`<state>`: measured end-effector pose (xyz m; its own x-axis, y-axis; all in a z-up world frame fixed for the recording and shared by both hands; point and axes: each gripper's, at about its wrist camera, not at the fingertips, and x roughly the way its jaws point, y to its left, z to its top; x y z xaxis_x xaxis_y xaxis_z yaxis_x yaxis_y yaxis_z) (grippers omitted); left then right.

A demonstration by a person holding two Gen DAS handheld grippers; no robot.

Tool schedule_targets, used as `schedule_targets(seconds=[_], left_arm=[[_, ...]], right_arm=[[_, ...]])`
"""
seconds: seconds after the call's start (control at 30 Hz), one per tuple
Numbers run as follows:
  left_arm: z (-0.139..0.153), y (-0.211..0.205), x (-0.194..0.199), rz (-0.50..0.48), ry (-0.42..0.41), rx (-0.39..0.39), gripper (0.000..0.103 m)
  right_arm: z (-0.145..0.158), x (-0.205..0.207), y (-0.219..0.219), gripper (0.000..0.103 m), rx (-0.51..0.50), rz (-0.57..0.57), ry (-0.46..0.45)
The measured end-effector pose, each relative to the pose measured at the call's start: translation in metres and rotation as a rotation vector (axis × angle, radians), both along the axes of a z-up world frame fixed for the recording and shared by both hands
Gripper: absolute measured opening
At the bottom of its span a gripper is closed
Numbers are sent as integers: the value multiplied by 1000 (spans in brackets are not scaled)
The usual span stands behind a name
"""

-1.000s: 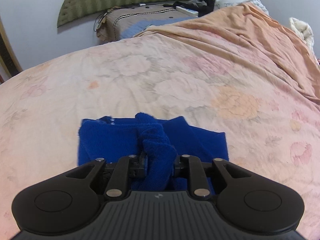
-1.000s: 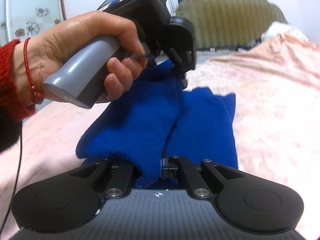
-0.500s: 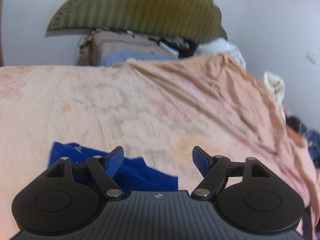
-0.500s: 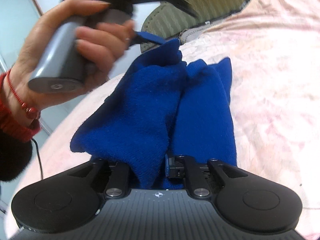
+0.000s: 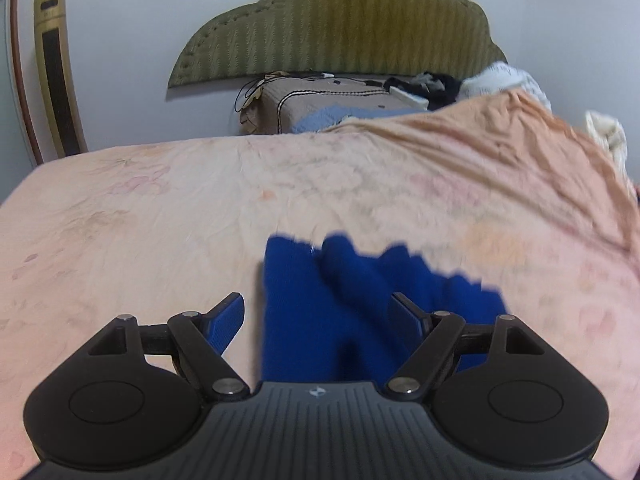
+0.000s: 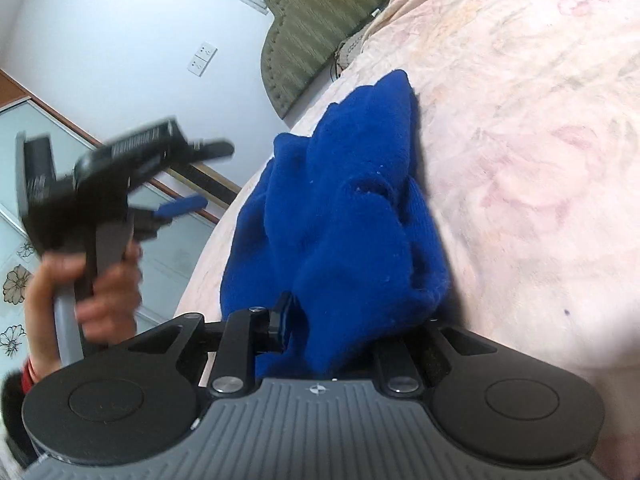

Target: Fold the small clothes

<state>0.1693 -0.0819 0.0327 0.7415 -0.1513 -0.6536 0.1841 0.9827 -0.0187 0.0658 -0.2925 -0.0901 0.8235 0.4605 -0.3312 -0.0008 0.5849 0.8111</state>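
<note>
A blue knit garment [image 5: 360,276] lies bunched on the pink flowered bed sheet [image 5: 280,192]. My left gripper [image 5: 316,300] hovers over its near edge. Its jaws are opening wide, and neither blue pad touches the cloth. The right wrist view shows that left gripper [image 6: 204,176] off to the left, held in a person's hand [image 6: 104,292] and clear of the garment [image 6: 352,200]. My right gripper [image 6: 332,320] sits low at the garment's near end. Its jaws are opening a little, but thick cloth still fills the gap against the left pad and covers the right finger.
A green padded headboard [image 5: 340,20] stands at the back wall, with a brown pillow [image 5: 328,106] and piled clothes [image 5: 432,84] below it. An orange quilt [image 5: 500,140] rises on the right. A tall gold air conditioner [image 5: 56,72] stands far left.
My left gripper let go of the garment, opened wide and pulled away. My right gripper rolled and sank, its jaws widened slightly, and the garment now lies bunched on the sheet.
</note>
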Motion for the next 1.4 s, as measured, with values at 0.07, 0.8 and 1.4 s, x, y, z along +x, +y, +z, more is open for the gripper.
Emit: schedule_targets(seconds=[0.07, 0.8, 1.4], left_arm=[[-7, 1, -16, -14, -12, 42, 79], [-59, 21, -159, -334, -135, 269, 85], [-63, -22, -159, -346, -285, 385, 87]], right_arm=[[1, -4, -3, 32, 15, 0, 8], [8, 2, -31, 33, 176, -66, 81], [31, 25, -20, 16, 485, -12, 21]])
